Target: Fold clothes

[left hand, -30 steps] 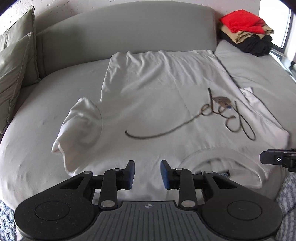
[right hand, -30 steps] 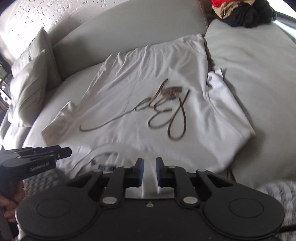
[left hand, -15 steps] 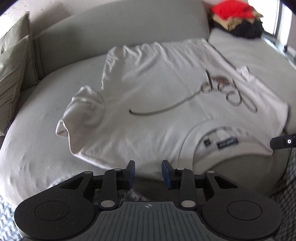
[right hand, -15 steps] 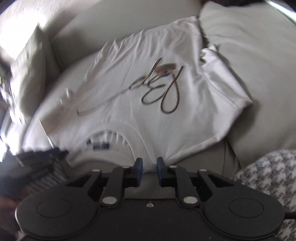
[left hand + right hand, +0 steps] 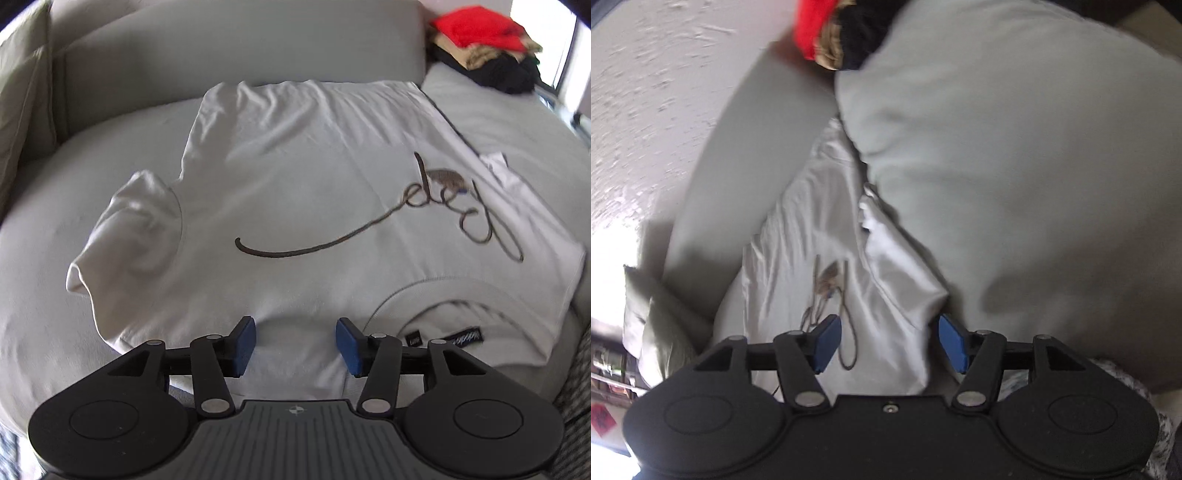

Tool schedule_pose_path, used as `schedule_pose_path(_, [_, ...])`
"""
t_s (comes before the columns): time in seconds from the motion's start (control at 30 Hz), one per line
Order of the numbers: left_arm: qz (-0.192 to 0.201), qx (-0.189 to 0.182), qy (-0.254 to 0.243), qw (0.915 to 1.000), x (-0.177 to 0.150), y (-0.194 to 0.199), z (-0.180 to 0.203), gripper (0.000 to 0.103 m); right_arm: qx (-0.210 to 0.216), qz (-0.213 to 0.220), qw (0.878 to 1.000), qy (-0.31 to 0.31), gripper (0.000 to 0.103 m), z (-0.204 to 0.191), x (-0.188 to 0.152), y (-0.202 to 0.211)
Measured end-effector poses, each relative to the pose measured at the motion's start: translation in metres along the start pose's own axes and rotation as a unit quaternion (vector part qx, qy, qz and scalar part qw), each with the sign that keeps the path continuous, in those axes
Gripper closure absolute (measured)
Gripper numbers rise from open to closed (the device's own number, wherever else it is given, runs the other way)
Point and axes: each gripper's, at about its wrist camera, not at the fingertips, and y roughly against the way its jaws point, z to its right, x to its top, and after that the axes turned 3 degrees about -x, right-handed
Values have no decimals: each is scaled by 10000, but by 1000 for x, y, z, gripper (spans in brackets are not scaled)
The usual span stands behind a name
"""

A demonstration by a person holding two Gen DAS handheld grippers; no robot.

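Observation:
A white T-shirt [image 5: 314, 192] with dark script lettering lies spread face up on the grey sofa seat [image 5: 37, 236], collar [image 5: 439, 317] toward me. Its left sleeve [image 5: 129, 225] is bunched up. My left gripper [image 5: 295, 341] is open and empty, low over the shoulder edge left of the collar. In the right wrist view the shirt [image 5: 827, 236] shows from its right side. My right gripper [image 5: 888, 343] is open and empty, just above the shirt's right sleeve [image 5: 901, 280].
A pile of red, tan and black clothes [image 5: 487, 48] sits at the sofa's far right; it also shows in the right wrist view [image 5: 834, 33]. Pillows [image 5: 22, 96] lean at the left. The curved backrest [image 5: 240, 48] rises behind the shirt. A grey cushion [image 5: 1015, 166] borders the shirt's right side.
Both grippers have opened wide. The left gripper moved forward over the shirt's near edge. The right gripper swung right and down toward the right sleeve.

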Motion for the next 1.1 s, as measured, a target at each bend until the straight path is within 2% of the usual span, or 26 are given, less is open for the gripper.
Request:
schedule_pose_path(0.17, [-17,127,22,9999,-2,-3,2,46,-43,-199,9988,-446,45,5,4,-28])
schedule_pose_path(0.33, [-17,197,-62,9998,-3,-4,4,44,366,-183,9905,-1314,45,20,8,-60])
schedule_pose_path(0.4, [-19,206,-70,9998,-3,-4,4,43,762,30,9795,-1864,46,29,5,-70])
schedule_pose_path(0.53, [-22,222,-86,9997,-2,-5,3,43,1285,918,9472,-2790,50,43,-6,-68])
schedule_pose_path(0.57, [-23,226,-90,9997,-2,-5,3,43,1363,1126,9406,-2897,61,44,-8,-66])
schedule_pose_path(0.6, [-24,230,-93,9997,-2,-5,2,43,1360,1329,9393,-2857,78,42,-10,-62])
schedule_pose_path(0.67, [-23,229,-89,9997,-2,-5,2,43,1258,1676,9435,-2568,96,38,-8,-53])
schedule_pose_path(0.7, [-23,228,-87,9997,-2,-5,2,43,1139,1740,9472,-2440,100,35,-7,-48])
schedule_pose_path(0.77, [-23,227,-82,9997,-2,-5,2,43,983,1752,9564,-2122,101,31,-3,-39])
schedule_pose_path(0.87, [-22,226,-74,9997,-2,-5,2,42,966,1350,9709,-1726,101,25,0,-32])
schedule_pose_path(0.93, [-20,228,-79,9997,-2,-5,3,42,562,1143,9787,-1609,94,19,0,-29])
schedule_pose_path(1.0, [-19,227,-81,9997,-2,-5,3,42,149,1042,9834,-1480,72,13,0,-26])
schedule_pose_path(1.03, [-20,224,-79,9997,-2,-5,2,42,-74,1070,9860,-1277,68,9,0,-25])
schedule_pose_path(1.1, [-21,218,-74,9997,-2,-5,2,42,-485,1117,9889,-850,66,0,0,-23])
